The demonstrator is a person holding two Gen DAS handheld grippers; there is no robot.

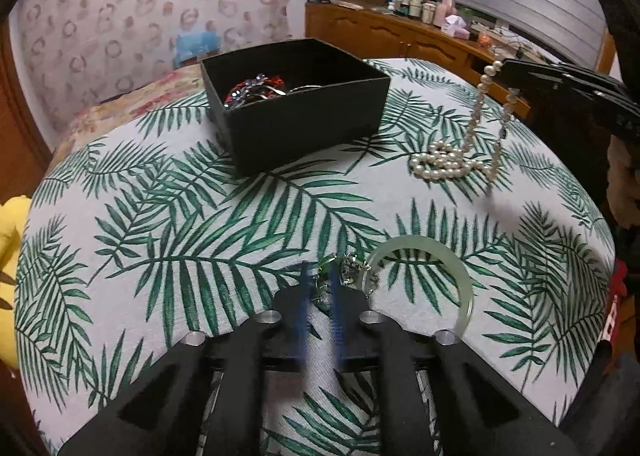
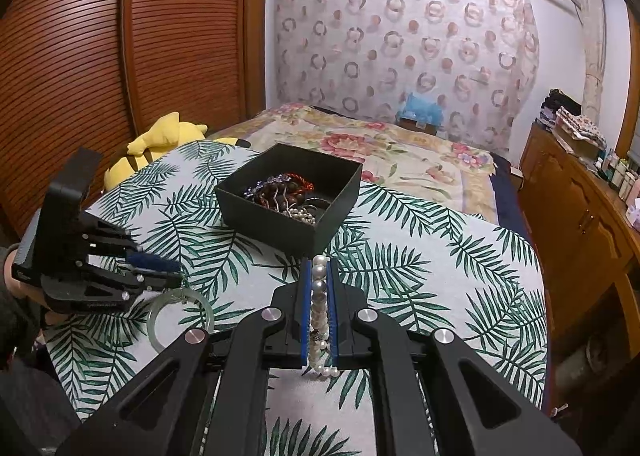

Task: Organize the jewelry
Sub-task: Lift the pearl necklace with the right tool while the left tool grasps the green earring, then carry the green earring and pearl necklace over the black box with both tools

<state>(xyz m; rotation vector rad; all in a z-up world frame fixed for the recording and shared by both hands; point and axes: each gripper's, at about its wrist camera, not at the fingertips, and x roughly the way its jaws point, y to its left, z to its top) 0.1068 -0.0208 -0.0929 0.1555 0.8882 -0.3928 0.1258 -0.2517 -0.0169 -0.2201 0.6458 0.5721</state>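
A black open box (image 1: 304, 124) holding several pieces of jewelry stands on the palm-leaf cloth (image 1: 180, 224); it also shows in the right wrist view (image 2: 296, 212). My right gripper (image 2: 319, 268) is shut on a pearl necklace (image 2: 319, 296); in the left wrist view the strand (image 1: 448, 160) hangs from that gripper (image 1: 504, 72) with its lower part piled on the cloth. My left gripper (image 1: 320, 280) is nearly closed around a small green and silver jewelry piece (image 1: 348, 268), beside a pale green jade bangle (image 1: 452, 268). The bangle (image 2: 180, 316) and left gripper (image 2: 172, 272) show at the left of the right wrist view.
A yellow plush toy (image 2: 160, 140) lies at the cloth's far left edge. A floral bedspread (image 2: 380, 148) lies behind the box. A wooden dresser (image 1: 400, 32) with bottles stands on the right, and a slatted wooden wardrobe (image 2: 120, 36) on the left.
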